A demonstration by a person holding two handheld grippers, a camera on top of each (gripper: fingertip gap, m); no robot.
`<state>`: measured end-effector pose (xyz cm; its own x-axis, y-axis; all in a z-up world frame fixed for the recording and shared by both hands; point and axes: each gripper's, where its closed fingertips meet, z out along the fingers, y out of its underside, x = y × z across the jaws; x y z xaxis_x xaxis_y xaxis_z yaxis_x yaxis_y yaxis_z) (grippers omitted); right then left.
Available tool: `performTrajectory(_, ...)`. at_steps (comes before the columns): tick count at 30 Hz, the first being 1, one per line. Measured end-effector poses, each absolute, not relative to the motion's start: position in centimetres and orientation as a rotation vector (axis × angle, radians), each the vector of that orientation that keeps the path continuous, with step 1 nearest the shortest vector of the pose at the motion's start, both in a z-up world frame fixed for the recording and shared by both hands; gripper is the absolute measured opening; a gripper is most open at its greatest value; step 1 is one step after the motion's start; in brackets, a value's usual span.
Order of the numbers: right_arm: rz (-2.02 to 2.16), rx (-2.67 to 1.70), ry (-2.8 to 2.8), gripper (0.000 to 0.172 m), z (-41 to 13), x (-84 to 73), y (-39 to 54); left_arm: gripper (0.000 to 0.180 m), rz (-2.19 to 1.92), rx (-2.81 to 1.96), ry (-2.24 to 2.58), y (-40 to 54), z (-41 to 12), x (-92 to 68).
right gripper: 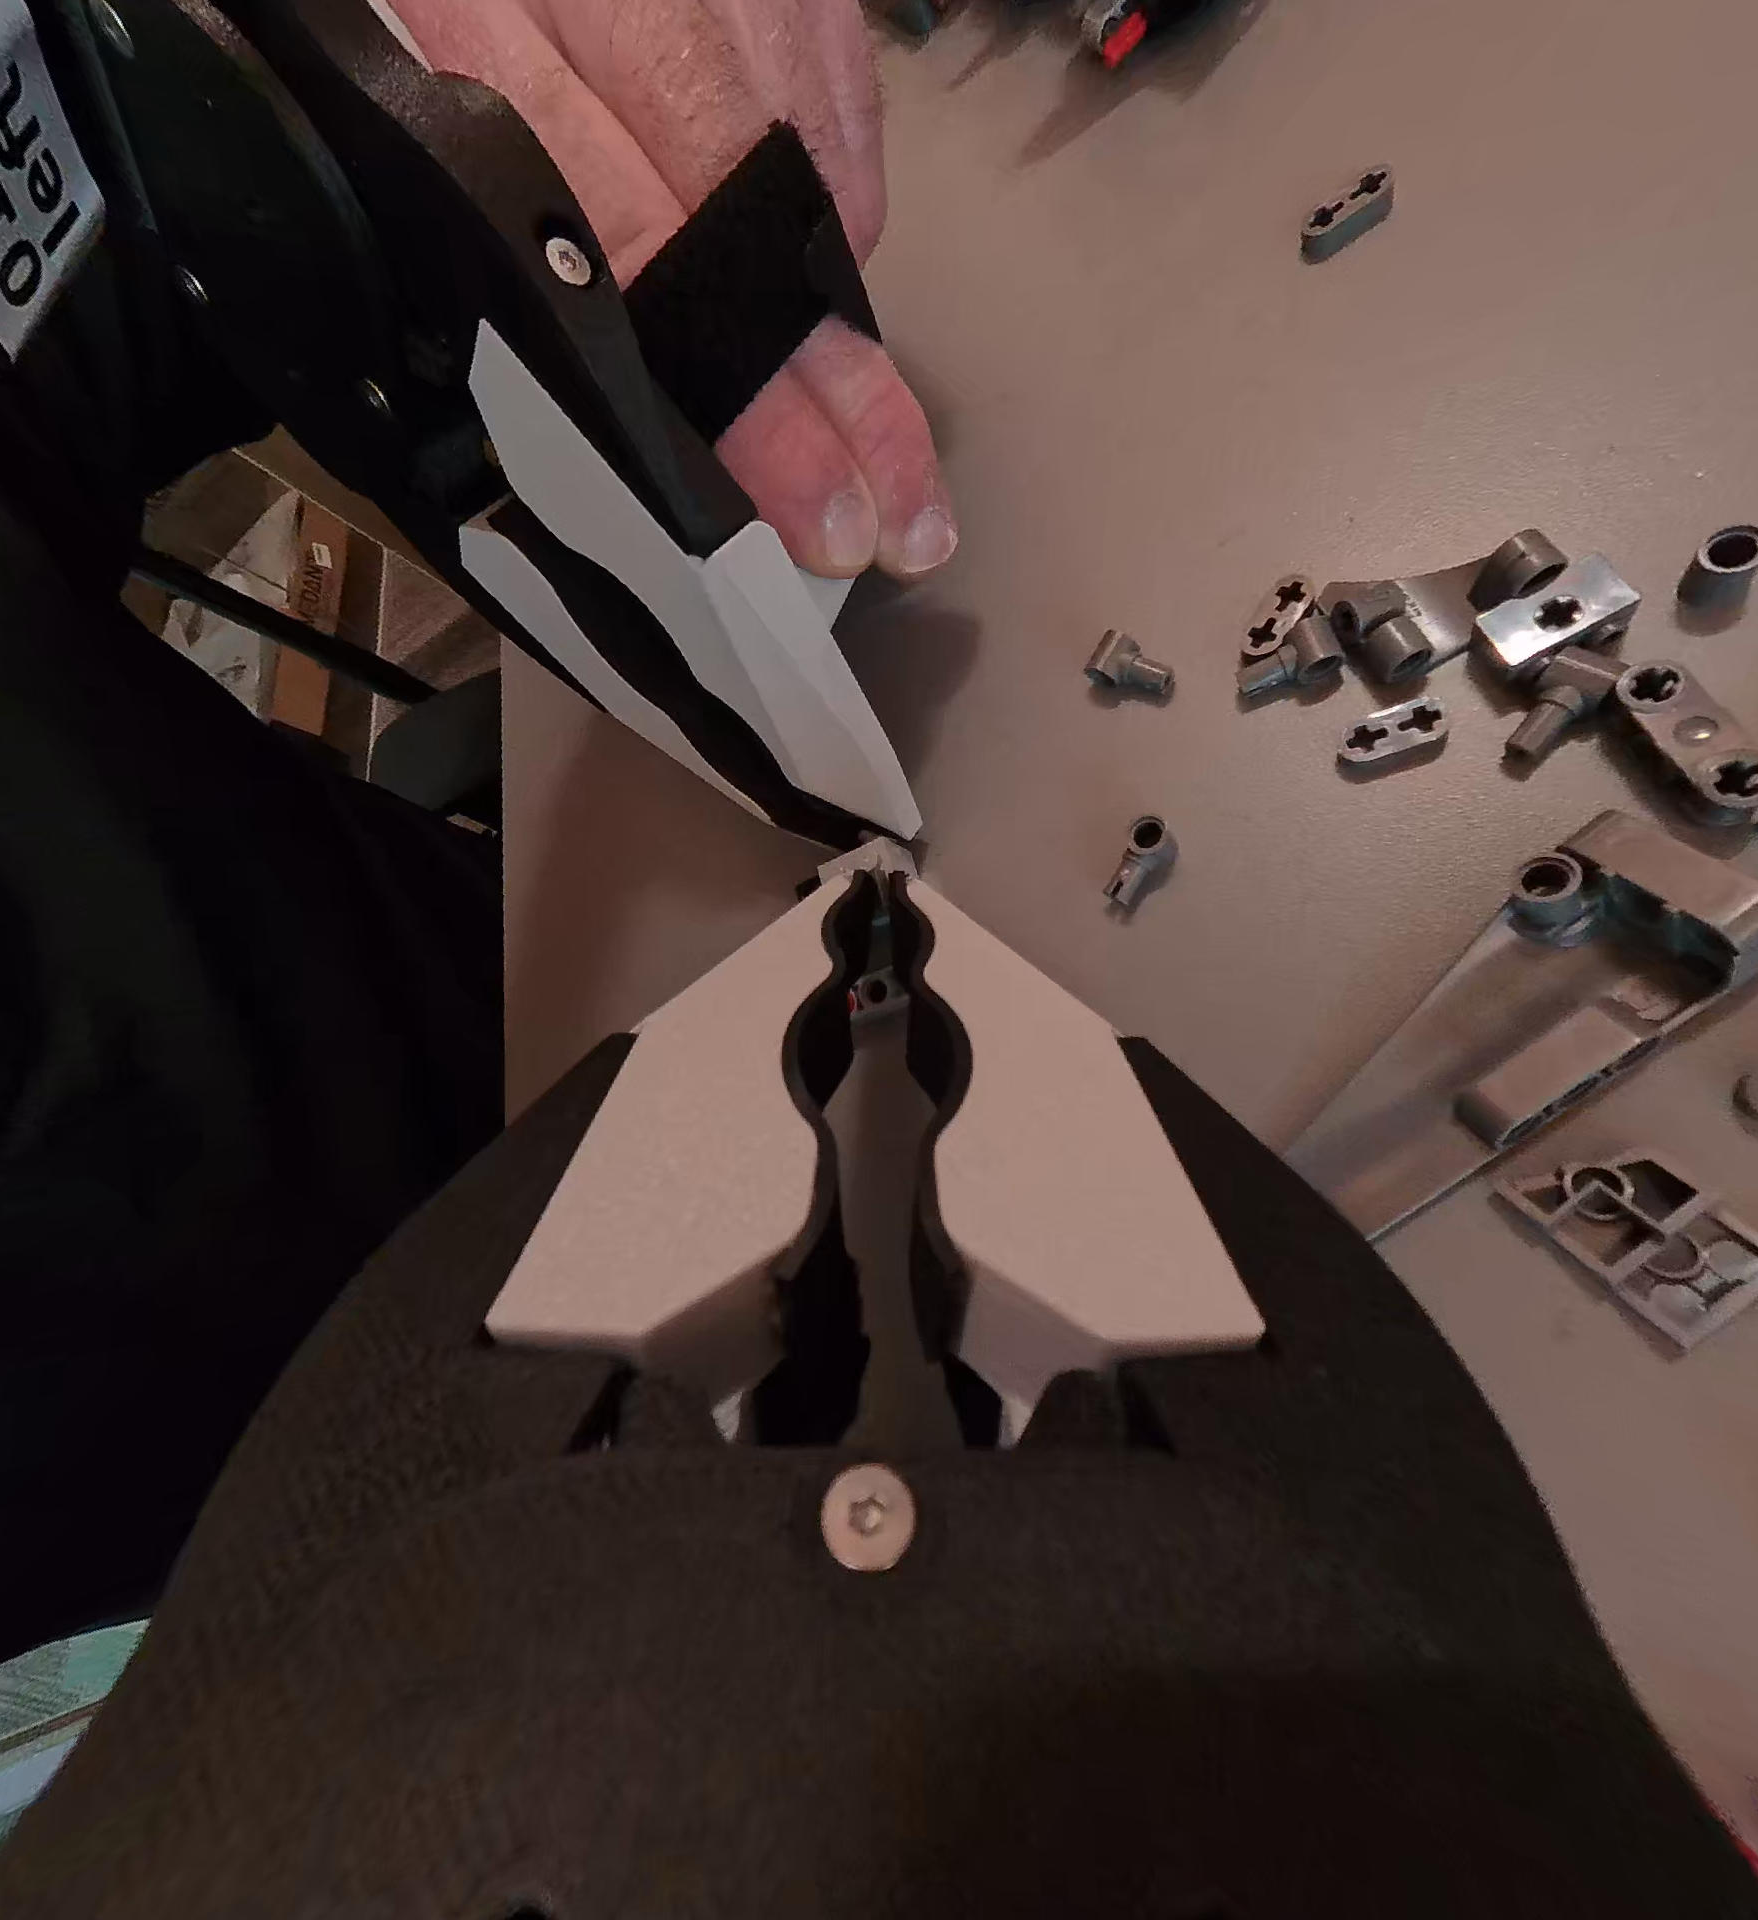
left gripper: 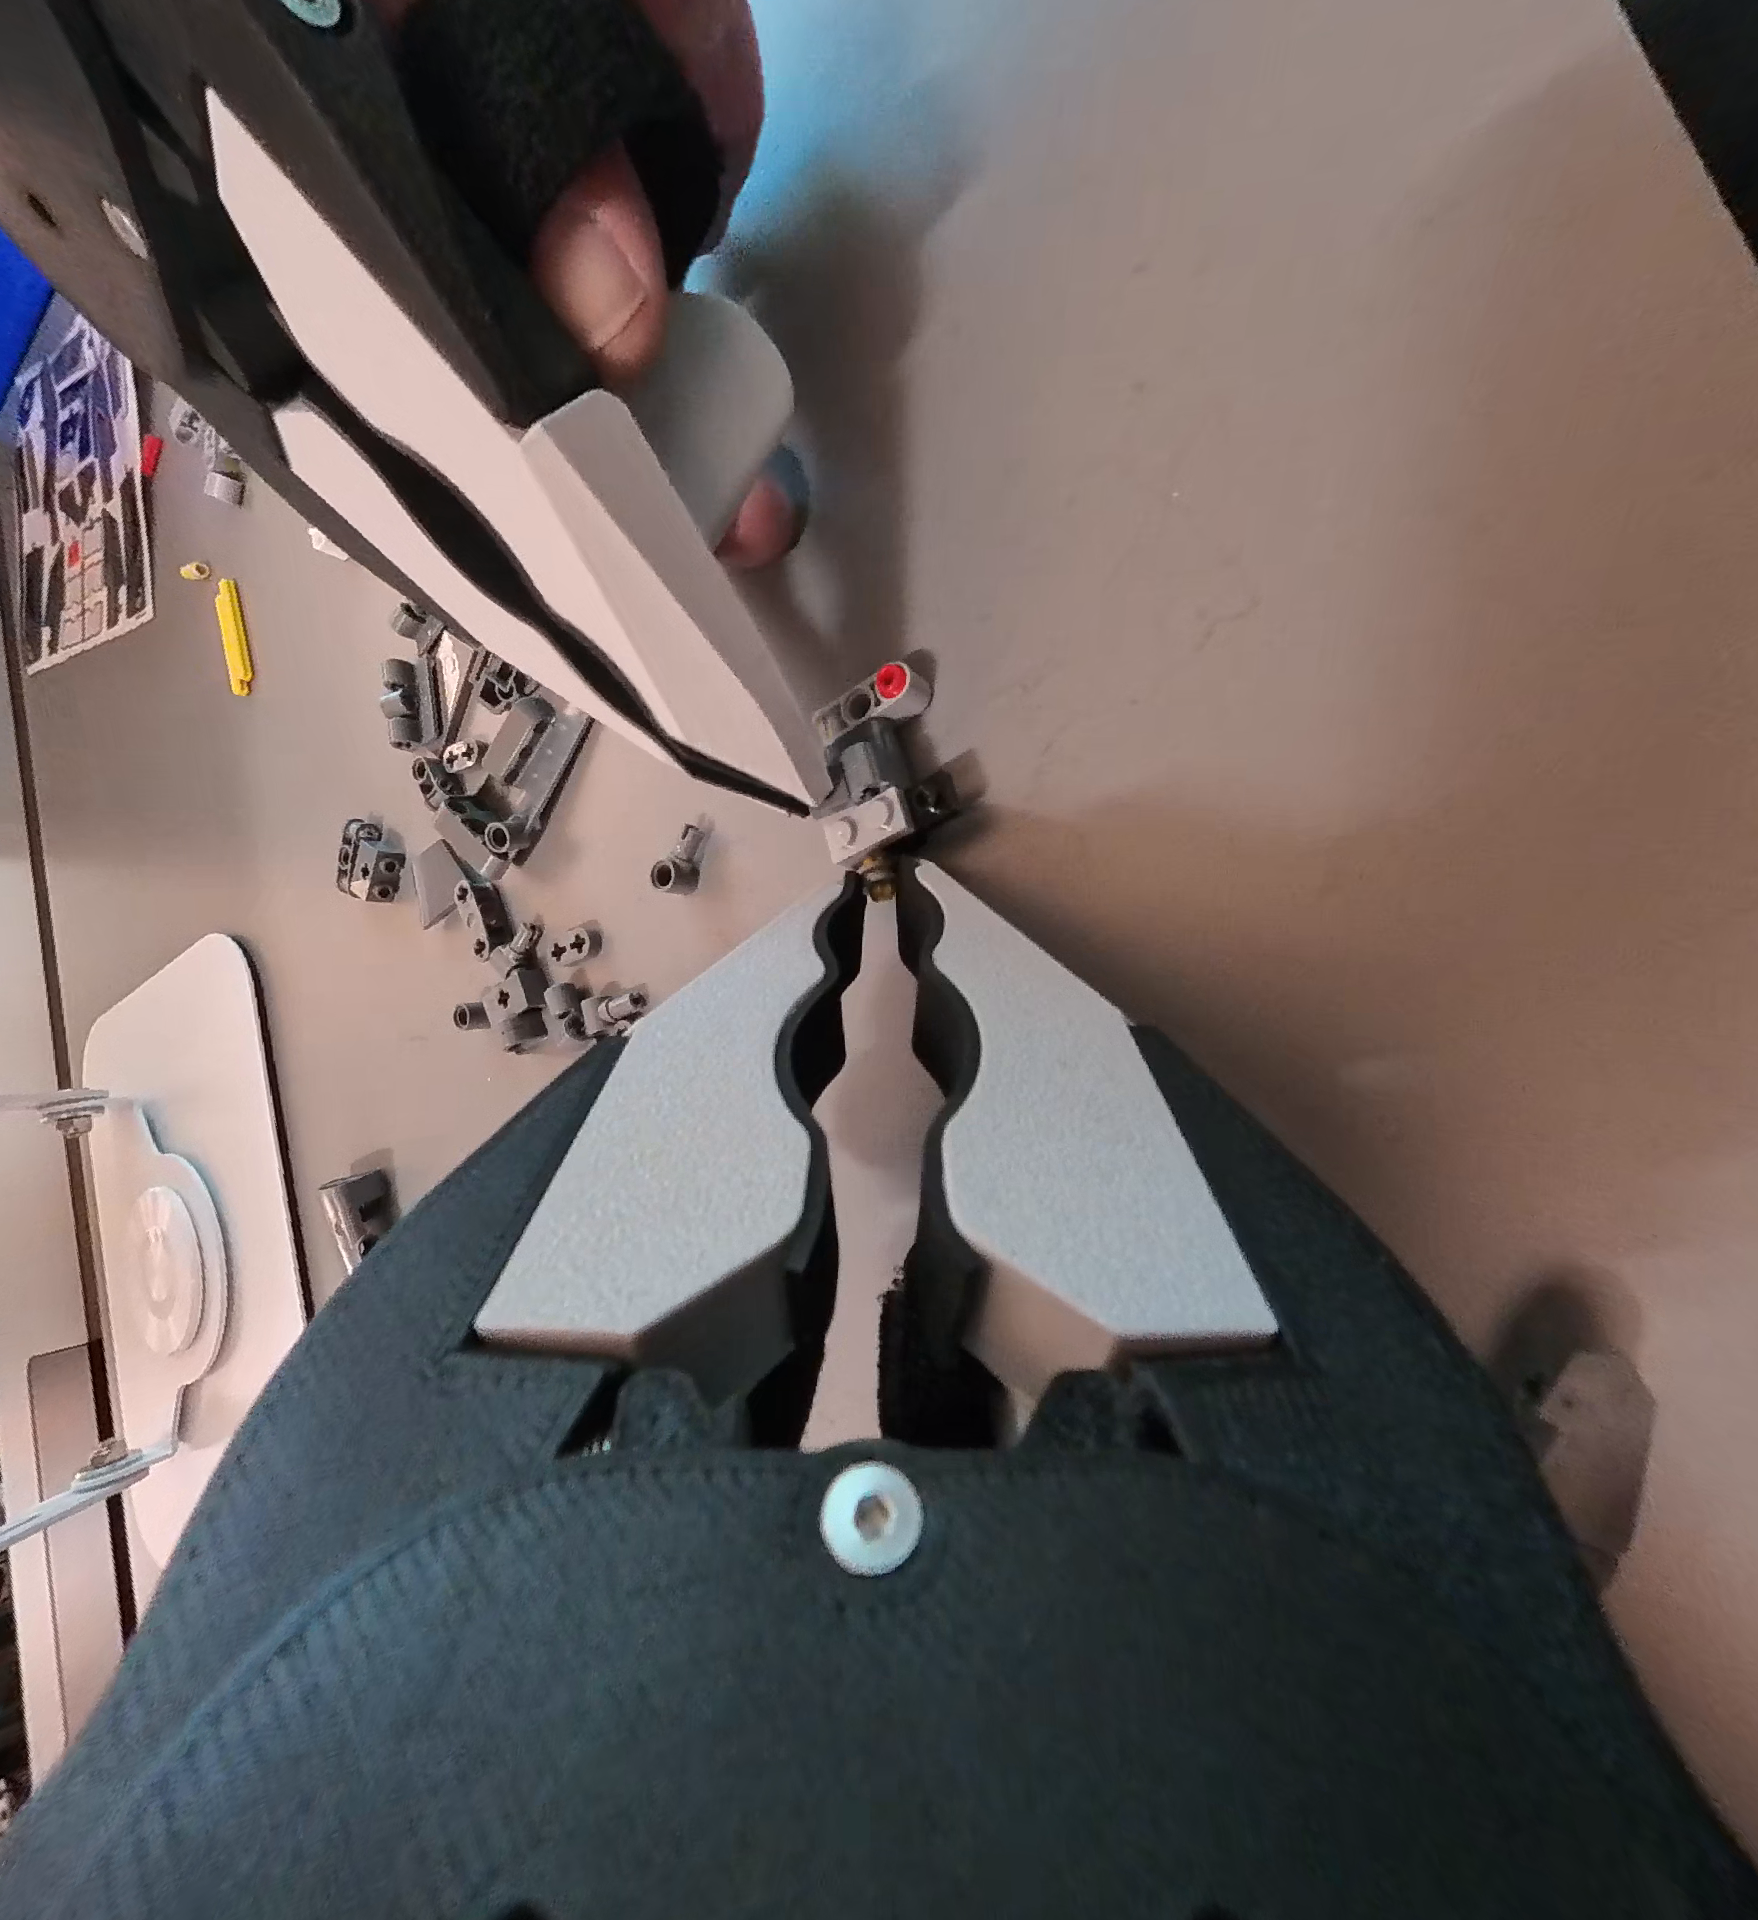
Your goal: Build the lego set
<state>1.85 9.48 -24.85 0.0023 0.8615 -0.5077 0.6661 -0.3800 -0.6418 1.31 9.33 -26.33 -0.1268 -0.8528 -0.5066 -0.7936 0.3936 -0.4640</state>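
In the left wrist view my left gripper (left gripper: 880,883) is shut on a small tan pin (left gripper: 877,876) that sticks out of a light grey brick (left gripper: 870,826). That brick belongs to a small grey brick assembly (left gripper: 870,764) with a red pin (left gripper: 890,681) on its far end. My right gripper (left gripper: 810,805) comes in from the upper left and is shut on this assembly's side. In the right wrist view my right gripper (right gripper: 880,883) has the assembly (right gripper: 880,992) between its fingers. There the left gripper (right gripper: 896,831) meets it tip to tip from the upper left.
Loose grey parts (left gripper: 470,769), a yellow bar (left gripper: 229,634) and a printed sheet (left gripper: 75,499) lie left of the grippers. In the right wrist view, grey connectors (right gripper: 1477,644), a lone connector (right gripper: 1140,852) and a large grey panel (right gripper: 1633,987) lie to the right. The table edge (right gripper: 503,883) is at the left. Less than 4 cm separates the two grippers' tips. The lone connector (right gripper: 1140,852) is about 4 cm from my right fingertips.
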Motion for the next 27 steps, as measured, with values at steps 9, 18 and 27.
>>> performTrajectory(9, 1.32, -2.052, -1.601, 0.0, -24.93, 1.75, 9.62, 0.005, -0.093, -1.407, 1.926, 9.33, -26.33, 1.29)
performTrajectory(18, 1.275, -1.99, -1.638, 0.0, -24.92, 1.88, 9.28, 0.005, -0.112, -1.415, 1.92, 9.2, -26.34, 1.35)
performTrajectory(27, 1.172, -1.879, -1.706, 0.0, -24.95, 2.02, 8.91, 0.005, -0.115, -1.408, 1.932, 9.01, -26.35, 1.45)
